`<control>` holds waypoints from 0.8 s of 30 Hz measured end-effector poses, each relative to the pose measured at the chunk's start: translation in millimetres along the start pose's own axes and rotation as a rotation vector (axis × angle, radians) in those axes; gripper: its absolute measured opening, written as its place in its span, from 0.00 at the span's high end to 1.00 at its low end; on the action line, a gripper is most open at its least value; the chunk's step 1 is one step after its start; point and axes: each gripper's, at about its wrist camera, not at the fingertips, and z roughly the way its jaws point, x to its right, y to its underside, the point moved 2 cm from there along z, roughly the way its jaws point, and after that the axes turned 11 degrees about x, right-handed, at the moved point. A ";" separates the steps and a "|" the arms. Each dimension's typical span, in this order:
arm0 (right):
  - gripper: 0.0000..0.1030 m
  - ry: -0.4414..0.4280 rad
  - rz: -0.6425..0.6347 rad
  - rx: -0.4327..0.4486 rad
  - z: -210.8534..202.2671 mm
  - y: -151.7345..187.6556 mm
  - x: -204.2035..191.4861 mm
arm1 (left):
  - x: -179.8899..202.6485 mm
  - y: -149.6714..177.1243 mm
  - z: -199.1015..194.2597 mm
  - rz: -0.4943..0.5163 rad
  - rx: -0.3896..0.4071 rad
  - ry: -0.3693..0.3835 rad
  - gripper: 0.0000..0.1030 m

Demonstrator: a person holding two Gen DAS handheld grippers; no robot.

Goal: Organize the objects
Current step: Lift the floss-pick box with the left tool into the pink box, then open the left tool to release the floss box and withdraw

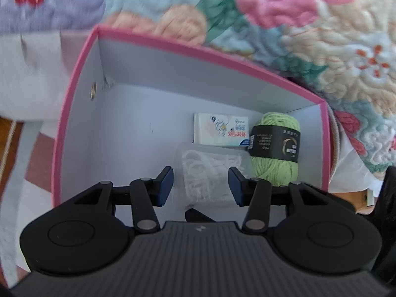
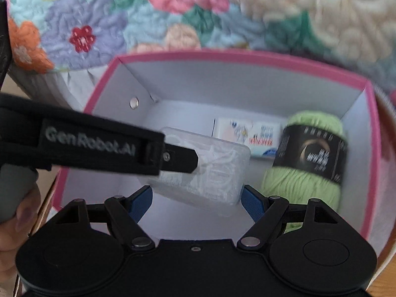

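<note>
Both grippers work over the same pink-rimmed box [image 1: 81, 57]. From the left wrist view, the left gripper [image 1: 200, 185] points down into the box with its blue pads on either side of a clear plastic case [image 1: 210, 170] of white cord; whether the pads press on it I cannot tell here. A white tissue pack [image 1: 221, 130] lies against the far wall, and a green yarn ball [image 1: 274, 146] with a black label sits just beside it in the corner. From the right wrist view, the right gripper [image 2: 195, 198] has its jaws set wide on the case's [image 2: 210, 170] two ends and carries it tilted above the box floor, while the left gripper's finger [image 2: 180, 159] reaches across its top. A floral quilt [image 2: 173, 12] lies behind. The step looks like lowering the case into the box; next it needs setting flat beside the tissue pack [image 2: 245, 133], clear of the yarn ball [image 2: 311, 153], then letting go.
</note>
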 end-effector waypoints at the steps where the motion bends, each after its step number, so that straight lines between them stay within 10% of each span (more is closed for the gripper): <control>1: 0.21 -0.001 0.020 -0.010 4.3 2.3 1.5 | -1.4 1.6 3.3 0.001 -0.004 -0.007 0.55; 21: 0.42 0.111 0.077 0.044 -27.3 24.9 6.2 | -9.3 25.4 30.0 -0.142 -0.074 -0.036 0.74; 24: 0.63 0.096 0.052 0.028 -28.4 25.9 13.4 | -10.0 26.5 28.2 -0.190 -0.073 -0.054 0.74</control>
